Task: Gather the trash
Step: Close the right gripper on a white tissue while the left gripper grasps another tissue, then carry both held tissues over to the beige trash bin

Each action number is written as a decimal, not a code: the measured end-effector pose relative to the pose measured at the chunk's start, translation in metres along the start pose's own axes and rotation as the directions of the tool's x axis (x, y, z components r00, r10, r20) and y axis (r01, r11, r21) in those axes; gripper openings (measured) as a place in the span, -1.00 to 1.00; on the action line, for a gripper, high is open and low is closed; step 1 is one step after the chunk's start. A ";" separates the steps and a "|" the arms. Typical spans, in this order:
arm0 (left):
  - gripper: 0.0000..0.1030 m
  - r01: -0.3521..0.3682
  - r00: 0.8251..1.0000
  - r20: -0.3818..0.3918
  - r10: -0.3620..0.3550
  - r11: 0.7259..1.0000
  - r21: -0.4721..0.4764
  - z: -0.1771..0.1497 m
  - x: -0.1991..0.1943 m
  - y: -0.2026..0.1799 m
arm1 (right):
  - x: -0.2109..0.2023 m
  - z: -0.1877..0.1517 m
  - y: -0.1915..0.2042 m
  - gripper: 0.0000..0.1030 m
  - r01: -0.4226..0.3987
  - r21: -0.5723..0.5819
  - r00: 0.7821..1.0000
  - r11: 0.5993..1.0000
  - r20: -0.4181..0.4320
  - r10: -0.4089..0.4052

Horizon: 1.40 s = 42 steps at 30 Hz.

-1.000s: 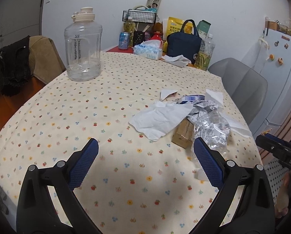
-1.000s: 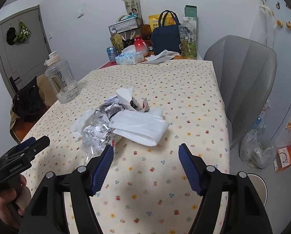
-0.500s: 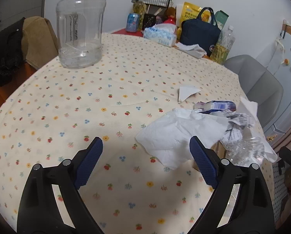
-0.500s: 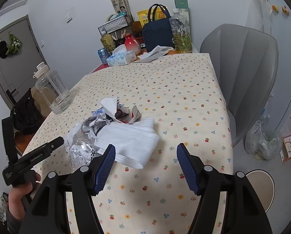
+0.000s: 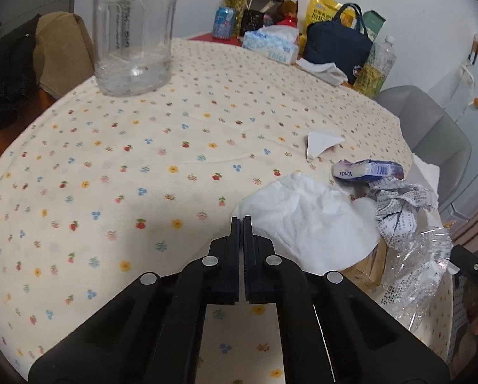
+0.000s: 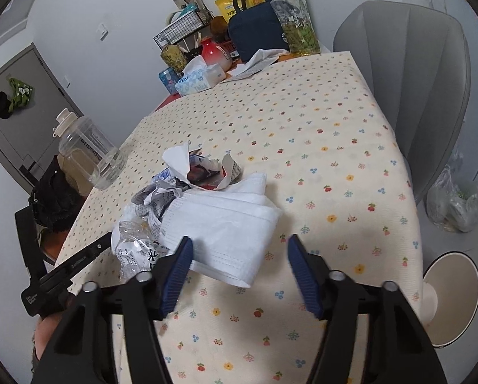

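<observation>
My left gripper point(image 5: 242, 220) has its jaws closed at the edge of the crumpled white paper napkin point(image 5: 309, 220), possibly pinching it, while my right gripper point(image 6: 239, 257) is closing its jaws around that napkin's near corner, so I judge the lift comes next.

**Two wrist cameras over one trash pile**

The left wrist view looks down and forward from close above the flower-dotted cream tablecloth point(image 5: 117, 172), the crumpled white tissue point(image 5: 306, 220) just right of centre. The right wrist view faces the same white heap point(image 6: 226, 224) from the opposite flank. Both share the clear plastic water jug point(image 5: 133, 32), far-end clutter and grey chair point(image 6: 411, 73).
</observation>
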State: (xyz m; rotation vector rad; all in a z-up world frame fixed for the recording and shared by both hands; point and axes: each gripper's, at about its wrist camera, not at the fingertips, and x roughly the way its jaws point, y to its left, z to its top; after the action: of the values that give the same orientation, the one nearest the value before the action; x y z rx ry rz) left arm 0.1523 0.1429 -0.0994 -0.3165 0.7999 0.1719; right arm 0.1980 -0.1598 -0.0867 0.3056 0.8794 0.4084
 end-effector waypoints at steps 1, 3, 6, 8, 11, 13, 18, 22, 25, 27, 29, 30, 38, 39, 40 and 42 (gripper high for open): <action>-0.95 0.006 1.000 0.009 -0.006 1.000 -0.006 -0.001 -0.005 0.002 | 0.001 0.000 -0.001 -0.17 -0.007 0.004 1.000 1.000 -0.004 0.007; -0.95 0.011 1.000 0.028 -0.010 1.000 -0.015 -0.001 -0.015 0.005 | 0.003 -0.001 -0.002 -0.42 -0.020 0.015 1.000 1.000 -0.013 0.021; -0.95 0.024 0.998 0.061 -0.022 0.999 -0.031 -0.001 -0.032 0.009 | 0.003 -0.002 -0.001 -0.81 -0.048 0.018 0.999 0.999 -0.021 0.048; -0.95 0.036 0.996 0.085 -0.032 0.998 -0.042 -0.001 -0.044 0.010 | -0.004 -0.003 0.002 -0.90 -0.065 0.004 0.998 0.998 -0.002 0.065; -0.95 0.052 0.991 0.129 -0.046 0.998 -0.046 0.002 -0.063 0.009 | -0.018 -0.002 0.008 -0.93 -0.074 -0.017 0.997 0.997 0.038 0.074; -0.95 0.062 0.986 0.160 -0.054 0.997 -0.045 0.005 -0.077 0.008 | -0.029 0.002 0.012 -0.93 -0.074 -0.030 0.995 0.997 0.066 0.076; -0.95 0.096 0.970 0.225 -0.087 0.995 -0.027 0.015 -0.107 -0.003 | -0.060 0.011 0.021 -0.94 -0.073 -0.065 0.986 0.995 0.145 0.082; -0.95 0.118 0.958 0.264 -0.114 0.993 -0.001 0.019 -0.126 -0.014 | -0.079 0.015 0.023 -0.94 -0.053 -0.077 0.979 0.996 0.194 0.067; -0.95 0.139 0.951 0.277 -0.138 0.990 0.016 0.021 -0.136 -0.025 | -0.090 0.015 0.022 -0.93 -0.041 -0.084 0.975 0.996 0.212 0.058; -0.95 0.152 0.947 0.282 -0.154 0.988 0.031 0.021 -0.140 -0.034 | -0.097 0.012 0.018 -0.94 -0.033 -0.082 0.974 0.996 0.220 0.051; -0.95 0.164 0.943 0.284 -0.172 0.985 0.050 0.021 -0.144 -0.045 | -0.104 0.009 0.013 -0.94 -0.024 -0.080 0.973 0.996 0.227 0.042; -0.95 0.172 0.942 0.284 -0.182 0.983 0.060 0.021 -0.145 -0.051 | -0.106 0.006 0.011 -0.94 -0.019 -0.080 0.973 0.997 0.228 0.037; -0.95 0.233 0.931 0.257 -0.261 0.963 0.135 0.014 -0.144 -0.101 | -0.136 -0.010 -0.012 -0.94 0.049 -0.068 0.966 0.996 0.257 -0.030; -0.95 0.238 0.930 0.252 -0.268 0.961 0.144 0.013 -0.143 -0.107 | -0.140 -0.012 -0.016 -0.93 0.058 -0.064 0.964 0.996 0.262 -0.039; -0.95 0.244 0.929 0.247 -0.276 0.958 0.154 0.012 -0.142 -0.113 | -0.143 -0.013 -0.019 -0.94 0.063 -0.060 0.964 0.996 0.264 -0.045; -0.95 0.259 0.927 0.234 -0.295 0.950 0.173 0.008 -0.141 -0.127 | -0.149 -0.017 -0.028 -0.93 0.077 -0.047 0.962 0.996 0.267 -0.062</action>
State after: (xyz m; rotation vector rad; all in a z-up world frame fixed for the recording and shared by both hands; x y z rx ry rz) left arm 0.0956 0.0217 0.0352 -0.2655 0.4989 -0.1087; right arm 0.1062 -0.2522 -0.0077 0.2692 0.6127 0.3175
